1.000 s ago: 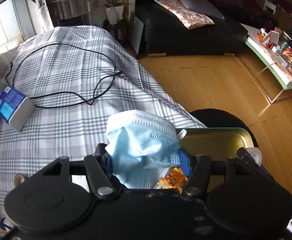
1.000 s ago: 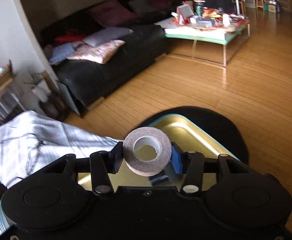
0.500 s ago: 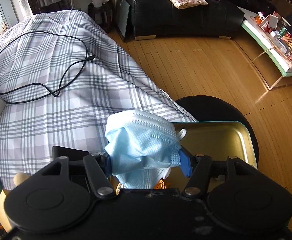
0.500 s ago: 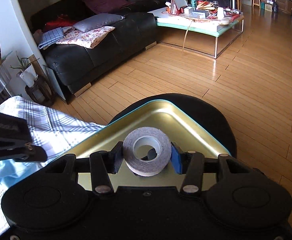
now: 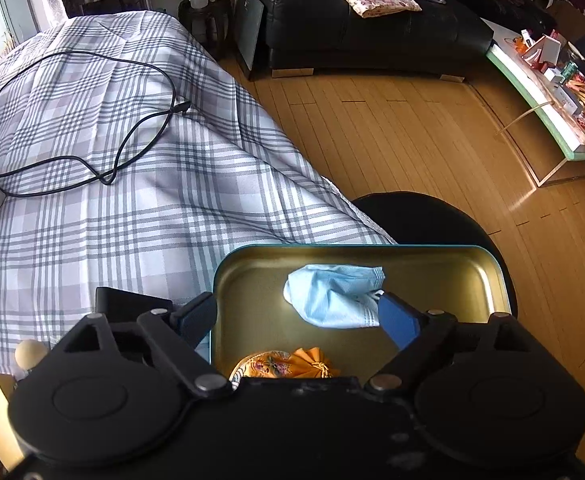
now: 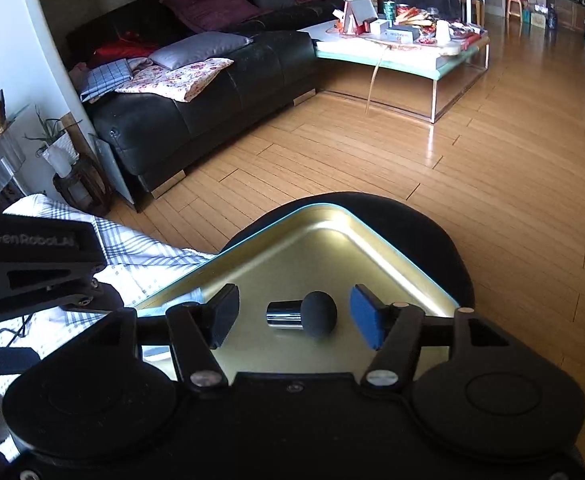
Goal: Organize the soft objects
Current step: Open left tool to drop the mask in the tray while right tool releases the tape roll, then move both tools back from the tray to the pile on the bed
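Note:
A gold metal tray [image 5: 488, 276] rests on a round black stool [image 5: 432, 216] beside the bed. A crumpled light-blue face mask [image 5: 334, 296] lies loose in the tray. Its edge is close to the right pad of my left gripper [image 5: 297, 318], whose jaws are opening wide and press on nothing. An orange floral pouch [image 5: 288, 364] sits in the tray's near end, half hidden by the gripper body. My right gripper [image 6: 295, 319] hovers over the tray's corner [image 6: 332, 224], jaws opening. A small silver cylinder with a black foam ball [image 6: 304, 314] lies in the tray between its pads, untouched.
The bed with a grey plaid sheet [image 5: 112, 208] carries a looped black cable [image 5: 92, 168]. A wooden block and knob [image 5: 28, 354] sit at its near edge. A black sofa [image 6: 196, 120] and a cluttered glass coffee table [image 6: 404, 52] stand across the wooden floor.
The left gripper came down over the tray and let go of the mask, which now lies in it. The right gripper opened, and the tape roll it held is out of sight.

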{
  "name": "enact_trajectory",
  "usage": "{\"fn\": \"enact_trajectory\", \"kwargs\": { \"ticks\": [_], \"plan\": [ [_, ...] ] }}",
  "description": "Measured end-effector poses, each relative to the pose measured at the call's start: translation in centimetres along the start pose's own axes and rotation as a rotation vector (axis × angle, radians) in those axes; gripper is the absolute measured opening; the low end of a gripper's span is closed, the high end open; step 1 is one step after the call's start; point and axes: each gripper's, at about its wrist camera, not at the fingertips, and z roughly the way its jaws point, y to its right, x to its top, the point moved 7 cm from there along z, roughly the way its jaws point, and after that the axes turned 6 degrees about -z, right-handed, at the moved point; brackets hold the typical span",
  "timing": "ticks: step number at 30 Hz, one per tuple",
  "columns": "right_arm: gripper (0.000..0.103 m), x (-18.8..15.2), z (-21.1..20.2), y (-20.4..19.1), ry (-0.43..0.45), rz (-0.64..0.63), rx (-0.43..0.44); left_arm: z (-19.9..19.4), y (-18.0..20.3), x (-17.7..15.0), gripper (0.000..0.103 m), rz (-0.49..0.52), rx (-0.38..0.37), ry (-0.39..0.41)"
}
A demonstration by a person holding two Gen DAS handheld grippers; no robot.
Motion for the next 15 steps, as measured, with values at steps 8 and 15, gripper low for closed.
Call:
{"fn": "enact_trajectory", "kwargs": {
  "ticks": [8, 15],
  "plan": [
    [0.060, -0.1, 0.3, 0.0, -0.022, 0.011, 0.014, -0.8, -1.0, -0.6, 0.088, -0.042, 0.002, -0.002],
    [0.060, -0.2, 0.4, -0.1, -0.021, 0.006, 0.011, -3.0, -2.4, -1.0, 0.089, -0.076, 0.003, 0.001]
  ]
}}
